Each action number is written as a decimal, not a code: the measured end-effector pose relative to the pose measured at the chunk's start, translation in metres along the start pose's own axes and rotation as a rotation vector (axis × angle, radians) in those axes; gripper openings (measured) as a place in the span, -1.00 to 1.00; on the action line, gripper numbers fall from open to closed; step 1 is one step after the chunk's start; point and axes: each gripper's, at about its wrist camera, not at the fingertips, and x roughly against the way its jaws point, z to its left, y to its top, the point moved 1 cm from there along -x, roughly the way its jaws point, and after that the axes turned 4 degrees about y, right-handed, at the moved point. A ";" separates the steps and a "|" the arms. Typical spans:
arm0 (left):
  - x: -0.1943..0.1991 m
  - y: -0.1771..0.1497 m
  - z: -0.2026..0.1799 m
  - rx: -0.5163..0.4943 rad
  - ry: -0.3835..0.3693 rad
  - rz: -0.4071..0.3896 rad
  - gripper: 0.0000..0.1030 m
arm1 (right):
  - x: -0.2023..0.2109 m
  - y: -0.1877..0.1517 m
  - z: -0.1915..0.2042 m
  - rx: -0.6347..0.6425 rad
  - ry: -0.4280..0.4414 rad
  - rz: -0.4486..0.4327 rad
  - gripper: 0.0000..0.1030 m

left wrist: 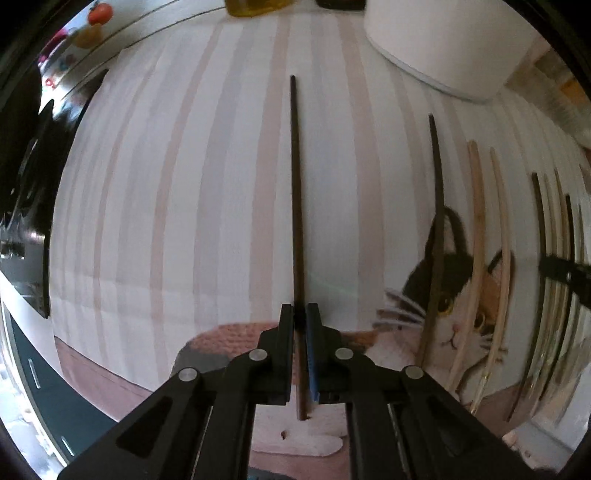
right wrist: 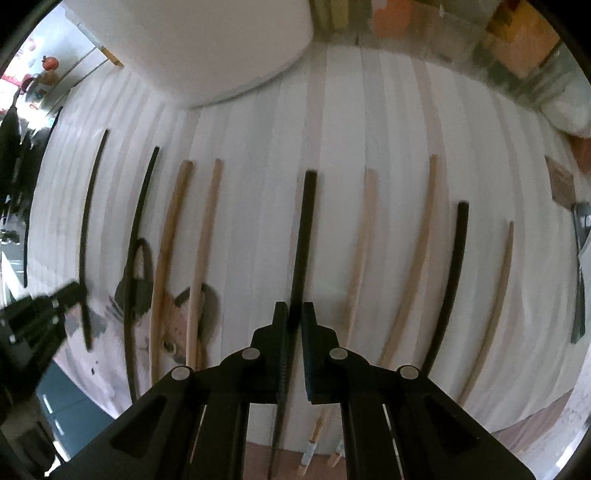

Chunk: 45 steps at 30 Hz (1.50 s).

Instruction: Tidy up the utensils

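Dark chopstick, centre of the left wrist view, lying lengthwise on the striped cloth, clamped by the left gripper; second black chopstick, centre of the right wrist view, pinched by the right gripper, pale wooden chopsticks alongside.

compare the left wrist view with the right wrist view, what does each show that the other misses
Only the left wrist view shows the left gripper shut on a dark chopstick, plus the yellow container at the far edge.
Only the right wrist view shows the right gripper around a black chopstick, and further light wooden chopsticks to its right.
Both show the striped cat-print cloth, the white bowl and a wooden chopstick pair.
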 end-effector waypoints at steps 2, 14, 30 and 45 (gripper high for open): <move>-0.002 0.009 0.005 0.040 -0.014 -0.008 -0.82 | 0.001 -0.002 -0.006 -0.016 0.009 0.005 -0.85; -0.025 0.101 0.041 0.106 -0.044 -0.064 -0.17 | 0.001 0.044 0.002 -0.037 -0.029 0.025 -0.84; 0.038 0.076 0.020 0.051 -0.154 -0.152 -0.93 | 0.050 0.066 -0.001 -0.070 0.072 -0.131 -0.88; 0.114 0.071 0.020 0.049 -0.175 -0.337 -0.94 | 0.123 0.028 0.016 -0.012 0.110 -0.358 -0.88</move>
